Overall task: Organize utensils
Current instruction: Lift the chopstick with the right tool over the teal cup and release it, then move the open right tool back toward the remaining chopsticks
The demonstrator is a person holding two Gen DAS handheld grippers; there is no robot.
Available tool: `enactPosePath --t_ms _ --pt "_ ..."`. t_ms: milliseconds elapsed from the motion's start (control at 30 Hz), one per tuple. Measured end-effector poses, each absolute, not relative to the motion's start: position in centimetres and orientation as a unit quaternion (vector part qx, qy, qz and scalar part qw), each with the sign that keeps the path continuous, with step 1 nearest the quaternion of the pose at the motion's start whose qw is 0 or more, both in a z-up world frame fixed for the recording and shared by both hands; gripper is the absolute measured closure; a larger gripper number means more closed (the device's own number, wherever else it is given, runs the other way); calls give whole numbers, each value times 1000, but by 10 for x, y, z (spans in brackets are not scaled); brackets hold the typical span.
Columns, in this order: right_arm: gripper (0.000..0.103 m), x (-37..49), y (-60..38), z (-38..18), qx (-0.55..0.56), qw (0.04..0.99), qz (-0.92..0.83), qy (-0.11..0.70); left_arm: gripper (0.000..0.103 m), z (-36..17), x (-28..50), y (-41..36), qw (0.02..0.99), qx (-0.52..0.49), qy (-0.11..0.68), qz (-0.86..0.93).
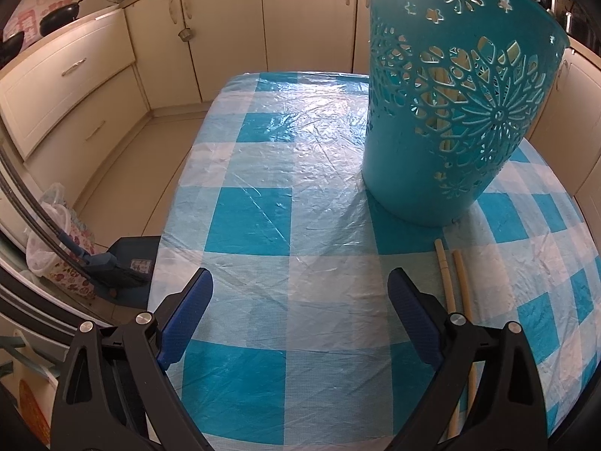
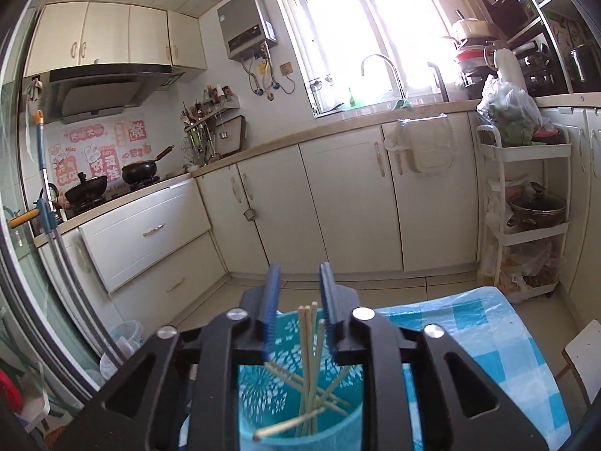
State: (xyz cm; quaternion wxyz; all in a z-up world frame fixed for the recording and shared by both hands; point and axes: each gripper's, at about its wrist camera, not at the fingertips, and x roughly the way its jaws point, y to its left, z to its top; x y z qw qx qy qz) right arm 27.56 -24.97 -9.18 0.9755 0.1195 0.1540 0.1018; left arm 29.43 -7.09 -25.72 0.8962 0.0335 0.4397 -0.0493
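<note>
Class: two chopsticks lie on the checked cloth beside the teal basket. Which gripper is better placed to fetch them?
Left gripper: jaws open, low beside the chopsticks. The right gripper hangs over the teal basket.

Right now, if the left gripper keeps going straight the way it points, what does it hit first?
Probably just the tablecloth. The left gripper is open with nothing between its jaws; the basket and two chopsticks lie off to the right of that line.
</note>
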Motion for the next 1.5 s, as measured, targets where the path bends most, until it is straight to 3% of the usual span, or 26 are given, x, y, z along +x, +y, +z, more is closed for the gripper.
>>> enactPosePath --t_ms 200,300,400,433,500,600,800,1233,1367,1500 --pt "30 218 -258 -107 112 977 67 170 13 -257 295 -70 897 32 438 -46" --pt "23 203 -255 -134 91 968 46 230 13 -257 294 -70 898 30 437 -45" --pt "23 201 -246 -169 66 949 38 307 12 -256 293 -69 899 27 436 -44" --pt "24 201 -244 -180 64 942 43 326 12 -256 293 -69 899 26 435 -44" --pt "48 201 -237 -199 56 929 56 362 12 -255 293 -67 900 23 434 -44" --pt "64 206 -225 -216 38 917 72 391 11 -254 292 -64 901 15 431 -43" --pt "70 219 -206 -236 28 907 73 415 11 -253 291 -58 903 0 428 -44" --pt "72 242 -195 -259 11 892 64 447 10 -254 291 -58 902 -3 428 -47" --pt "92 240 -196 -259 -17 888 75 453 10 -254 292 -58 902 -2 429 -47" --pt "95 233 -210 -258 -49 885 81 455 10 -254 292 -58 902 -2 429 -47"
